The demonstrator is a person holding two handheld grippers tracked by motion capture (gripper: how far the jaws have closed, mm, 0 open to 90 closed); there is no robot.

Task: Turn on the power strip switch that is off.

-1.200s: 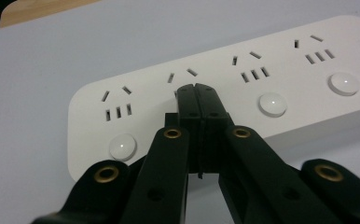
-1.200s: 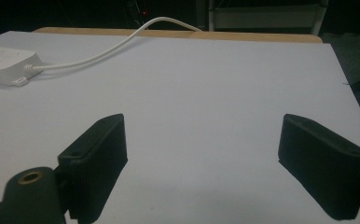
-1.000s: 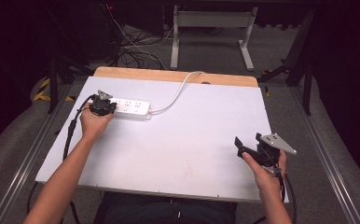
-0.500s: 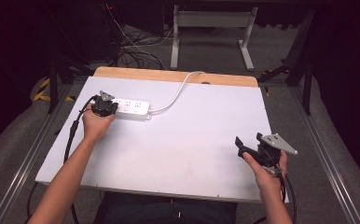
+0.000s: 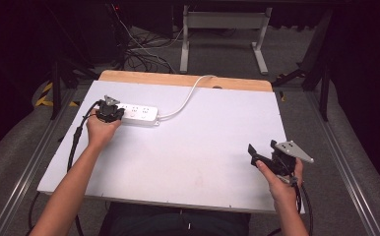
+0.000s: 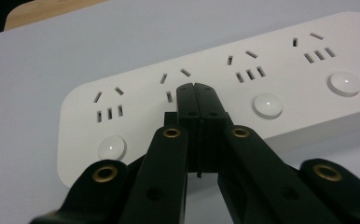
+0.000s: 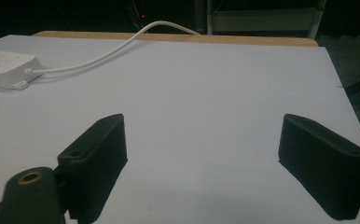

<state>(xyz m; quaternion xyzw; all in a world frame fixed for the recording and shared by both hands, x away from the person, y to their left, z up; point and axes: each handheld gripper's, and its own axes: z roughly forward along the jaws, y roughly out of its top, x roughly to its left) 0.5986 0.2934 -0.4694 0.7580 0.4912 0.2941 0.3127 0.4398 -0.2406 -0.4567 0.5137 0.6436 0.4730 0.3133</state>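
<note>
A white power strip [image 5: 140, 114] lies on the white table top [image 5: 193, 142] at the back left. Its white cable [image 5: 185, 101] runs to the table's far edge. In the left gripper view the strip [image 6: 271, 79] shows several sockets and round switches. My left gripper [image 6: 197, 88] is shut with nothing in it, its tips over the strip's top face beside the second socket from the end. From the high view, that left gripper [image 5: 115, 112] sits at the strip's left end. My right gripper [image 5: 253, 153] hangs open over the table's front right, jaws wide apart in its own view [image 7: 201, 140].
A wooden strip [image 5: 178, 78] borders the table's far edge. Beyond it are a metal stand [image 5: 222, 34] and loose cables [image 5: 139, 49] on the floor. Metal rails run along both sides of the table. The strip's end and cable [image 7: 99, 53] lie far left in the right gripper view.
The left gripper has edged slightly right and toward the power strip's end. The right gripper has stayed put.
</note>
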